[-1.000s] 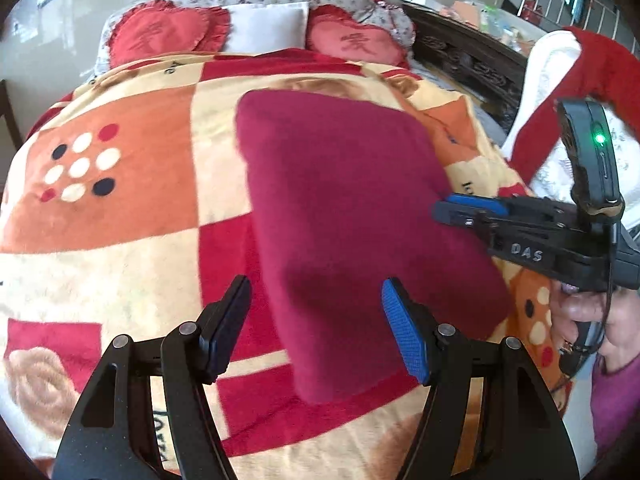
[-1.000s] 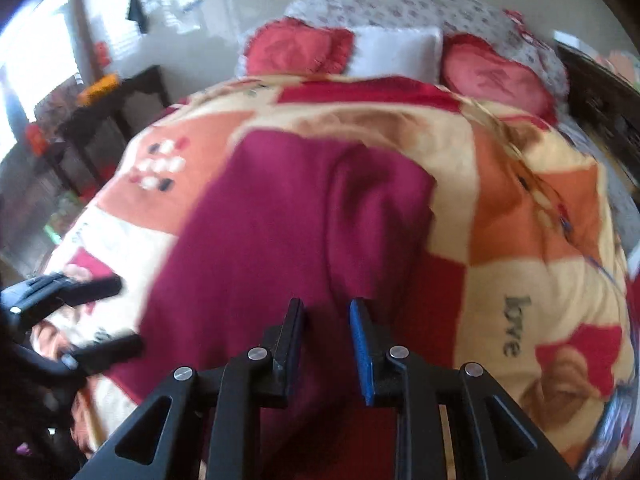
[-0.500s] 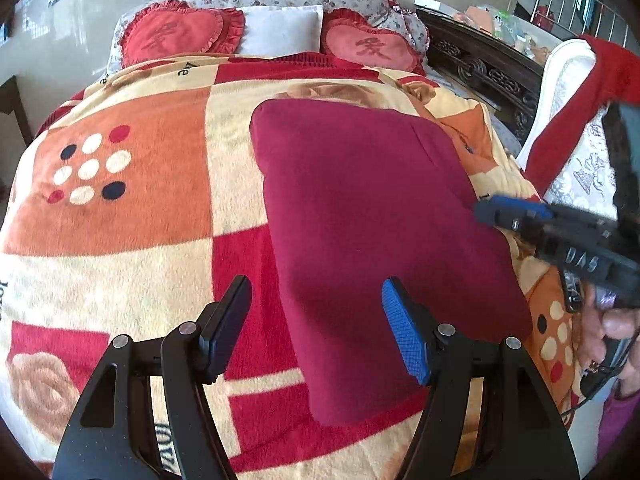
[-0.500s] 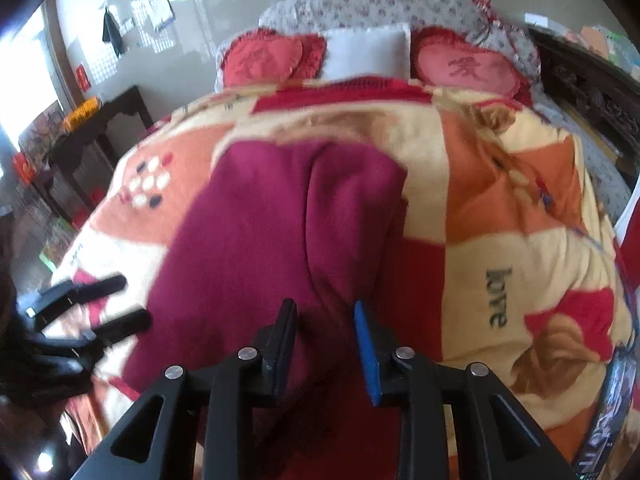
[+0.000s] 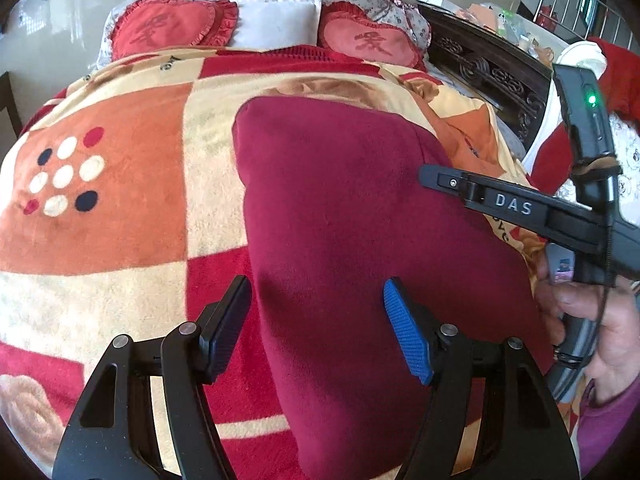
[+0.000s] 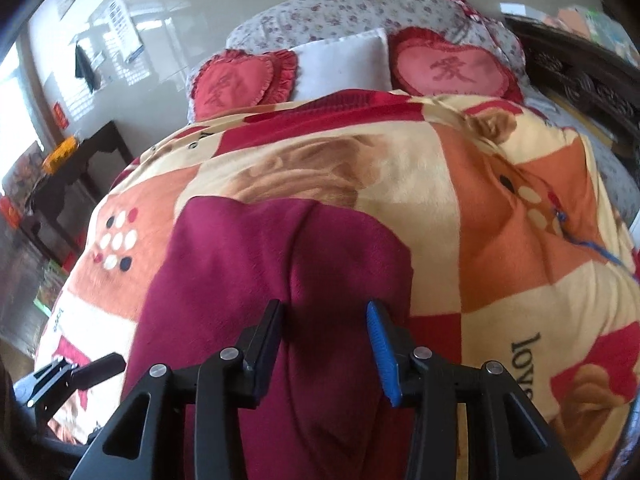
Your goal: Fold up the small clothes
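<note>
A dark red garment [image 5: 360,220] lies folded into a long block on the patterned blanket [image 5: 120,168]. My left gripper [image 5: 316,324] stands open over the garment's near left edge, one finger over the blanket and the blue pad over the cloth. In the right wrist view the garment [image 6: 248,272] shows a ridge down its middle. My right gripper [image 6: 326,332] hovers over its near right part with its jaws opening; the cloth lies below the gap and the pads do not press on it. The left gripper [image 6: 92,364] shows at the lower left there.
Two red heart cushions [image 5: 172,28] and a white pillow [image 5: 276,20] lie at the head of the bed. A carved dark wooden frame [image 5: 492,76] runs along the right side. A dark side table [image 6: 80,168] stands left of the bed. A person's hand [image 5: 588,328] holds the right gripper.
The right gripper's jaws have spread from nearly shut to clearly apart and it has rolled a little. The left gripper has drifted slightly over the bed, still open.
</note>
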Motion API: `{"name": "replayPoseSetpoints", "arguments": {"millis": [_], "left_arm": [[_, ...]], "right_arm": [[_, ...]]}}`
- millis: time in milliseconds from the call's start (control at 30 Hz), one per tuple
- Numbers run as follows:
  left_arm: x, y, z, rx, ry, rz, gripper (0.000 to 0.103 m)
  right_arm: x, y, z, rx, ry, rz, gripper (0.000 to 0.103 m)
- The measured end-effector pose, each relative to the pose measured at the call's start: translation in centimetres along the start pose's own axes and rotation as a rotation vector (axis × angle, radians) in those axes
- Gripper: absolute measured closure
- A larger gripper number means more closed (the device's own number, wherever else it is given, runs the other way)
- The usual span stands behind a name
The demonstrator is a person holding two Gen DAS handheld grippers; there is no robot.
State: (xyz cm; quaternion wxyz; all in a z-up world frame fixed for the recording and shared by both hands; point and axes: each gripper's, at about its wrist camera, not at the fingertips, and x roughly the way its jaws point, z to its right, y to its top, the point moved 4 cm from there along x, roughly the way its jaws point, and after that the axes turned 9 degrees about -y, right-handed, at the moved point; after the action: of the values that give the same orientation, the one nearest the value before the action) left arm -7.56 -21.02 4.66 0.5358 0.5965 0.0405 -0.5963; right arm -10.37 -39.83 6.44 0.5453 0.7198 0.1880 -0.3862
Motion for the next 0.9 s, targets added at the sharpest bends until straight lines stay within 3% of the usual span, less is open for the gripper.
{"name": "replayPoseSetpoints", "arguments": {"millis": [233,300,433,533,767,900], "left_arm": [[0.8,0.0,-0.6,-0.038,-0.040,-0.018,0.031],[0.2,0.0,-0.8,-0.051,-0.061,-0.013,0.031],[-0.8,0.1,-1.6,-0.098,-0.145,0.006,0.031],[-0.1,0.2,-2.3,-0.155,-0.193,-0.022,0.031],[1.7,-0.1,-2.8,-0.236,-0.270,-0.045,0.016],[3.4,-0.2,-2.8,-0.270,-0.314,-0.092,0.014]], "right_arm": [[1.2,-1.0,1.7,0.051,0.019,0.013,0.058],[0.4,-1.0,2.2,0.076,0.035,-0.012,0.044],[-1.3,-1.9,4.0,0.179,0.127,-0.037,0.039],[-1.2,-3.4,4.7,0.223,0.199,-0.072,0.030],[0.9,-4.9,4.9,0.297,0.354,-0.116,0.021],[2.6,-5.1,3.9,0.289,0.396,-0.146,0.014]]}}
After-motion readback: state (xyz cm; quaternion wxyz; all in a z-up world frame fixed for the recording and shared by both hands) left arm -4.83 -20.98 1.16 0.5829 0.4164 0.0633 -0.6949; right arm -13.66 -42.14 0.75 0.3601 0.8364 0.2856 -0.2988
